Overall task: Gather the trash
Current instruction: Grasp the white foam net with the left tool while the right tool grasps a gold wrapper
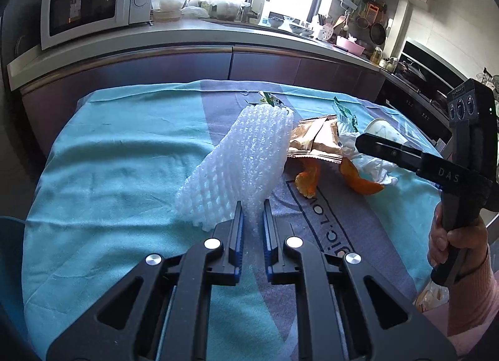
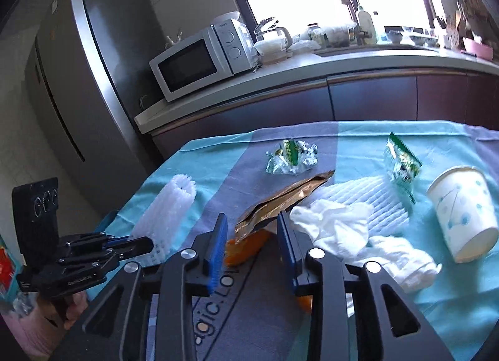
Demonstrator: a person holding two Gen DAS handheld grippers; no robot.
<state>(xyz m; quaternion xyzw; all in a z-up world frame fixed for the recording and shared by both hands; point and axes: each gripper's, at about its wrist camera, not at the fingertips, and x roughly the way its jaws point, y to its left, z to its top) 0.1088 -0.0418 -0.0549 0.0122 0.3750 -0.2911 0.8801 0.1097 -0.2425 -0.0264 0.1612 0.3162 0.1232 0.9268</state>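
- The left tongs [image 1: 253, 216] are pinched on the near end of the white foam net sleeve [image 1: 240, 161] — the sleeve slants up off the teal-and-grey cloth [image 1: 109, 155] covering the counter.
- The right tongs [image 2: 251, 230] are spread wide, holding nothing, poised just over the gold wrapper [image 2: 280, 198] and the orange peel [image 2: 244, 245] beneath it.
- Crumpled white tissue [image 2: 343, 226] lies just right of the wrapper — a paper cup [image 2: 464, 214] lies tipped on its side farther right.
- Two green-and-silver wrappers [image 2: 291, 156] [image 2: 402, 163] lie toward the far edge of the cloth.
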